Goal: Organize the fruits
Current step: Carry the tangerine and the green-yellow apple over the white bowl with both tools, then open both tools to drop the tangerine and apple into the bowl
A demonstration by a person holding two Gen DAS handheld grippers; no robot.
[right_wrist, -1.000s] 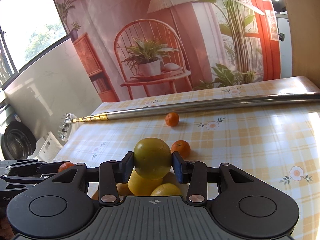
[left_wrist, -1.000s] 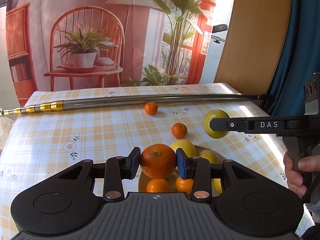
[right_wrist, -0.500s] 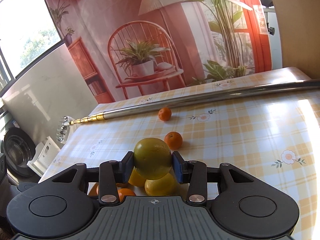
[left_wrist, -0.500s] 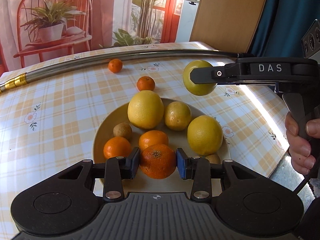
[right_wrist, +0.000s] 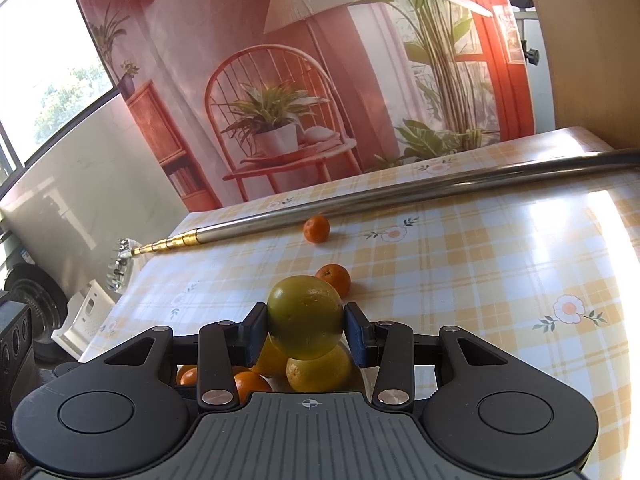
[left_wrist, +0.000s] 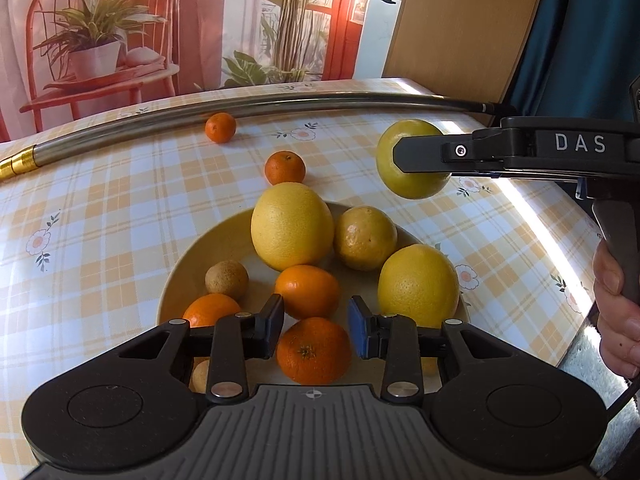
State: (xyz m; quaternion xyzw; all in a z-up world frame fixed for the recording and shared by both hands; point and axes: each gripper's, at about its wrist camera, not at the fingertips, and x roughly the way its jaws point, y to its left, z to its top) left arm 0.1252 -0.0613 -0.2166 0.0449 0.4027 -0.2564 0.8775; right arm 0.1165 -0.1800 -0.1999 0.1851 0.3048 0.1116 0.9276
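**Fruit on the plate, one in the tool**

We see our left tool (left_wrist: 316, 326) with its fingers spread, hanging over the near edge of a pale yellow plate (left_wrist: 176, 276). An orange (left_wrist: 314, 350) lies just below the gap, stem scar facing us, its skin bright and pebbled; the pads stand clear of it on both sides.

The plate sits on the bench (left_wrist: 100, 216), which wears a yellow checked cloth with small flowers. On the plate we count a big yellow grapefruit (left_wrist: 292, 226), egg-shaped and finely dimpled, a duller mottled lemon (left_wrist: 365, 238) touching its right side, and another large yellow fruit (left_wrist: 418, 282) at the right rim. Nearer us lie a mandarin (left_wrist: 307, 291), a second one (left_wrist: 210, 310) at the left rim, and a small brownish round fruit (left_wrist: 226, 278).

Our right tool (right_wrist: 306, 330) pinches a greenish-yellow citrus (right_wrist: 305, 316), smooth and round with a few dark specks. In the left view that fruit hangs in the air above the bench, beyond the plate's far right edge. A hand (left_wrist: 616, 312) grips the tool's handle.

Two small tangerines rest loose on the cloth: one (left_wrist: 285, 167) just beyond the plate, one (left_wrist: 220, 127) beside a long metal pole (left_wrist: 240, 106) lying across the far side.
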